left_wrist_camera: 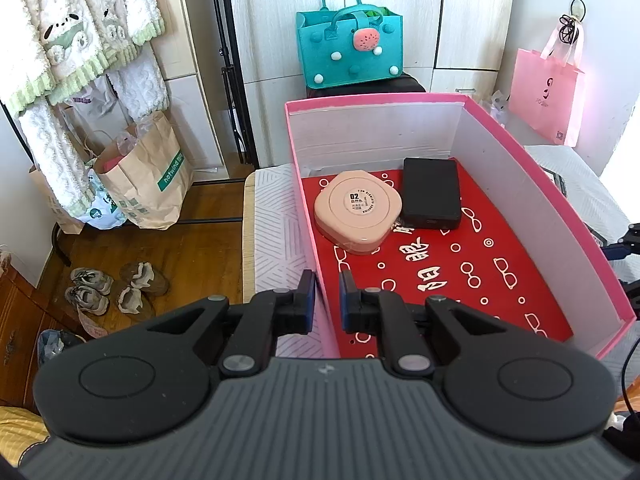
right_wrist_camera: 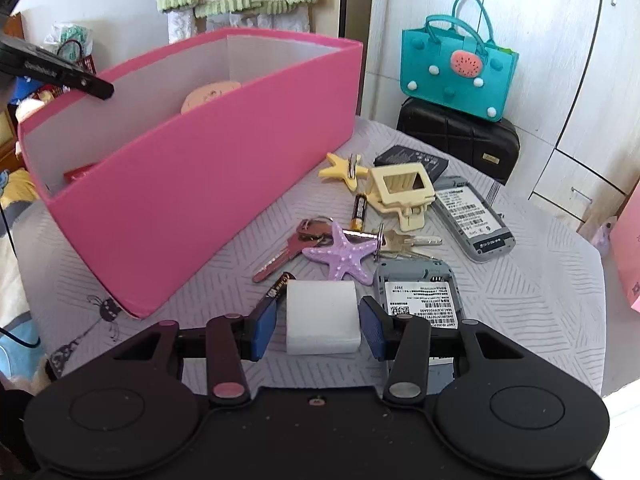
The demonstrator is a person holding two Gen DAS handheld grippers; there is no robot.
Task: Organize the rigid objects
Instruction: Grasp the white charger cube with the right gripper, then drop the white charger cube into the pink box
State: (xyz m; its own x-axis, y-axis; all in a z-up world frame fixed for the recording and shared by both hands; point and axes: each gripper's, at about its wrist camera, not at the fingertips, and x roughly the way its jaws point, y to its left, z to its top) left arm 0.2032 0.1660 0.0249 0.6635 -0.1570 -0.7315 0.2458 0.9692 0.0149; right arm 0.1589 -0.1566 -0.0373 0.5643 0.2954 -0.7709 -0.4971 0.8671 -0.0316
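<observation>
The right gripper (right_wrist_camera: 318, 326) stands open astride the white block (right_wrist_camera: 321, 316) near the table's front edge — probably light, stiff, smooth — so pinch its flat sides.

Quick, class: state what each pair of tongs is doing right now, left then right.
Left tongs: closed on the pink box wall.
Right tongs: open around the white block, pads not touching it.

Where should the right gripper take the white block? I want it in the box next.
Grip the white block across its two flat side faces, coming from above and the near side; the right gripper already straddles them, open, pads parallel to those faces.
</observation>
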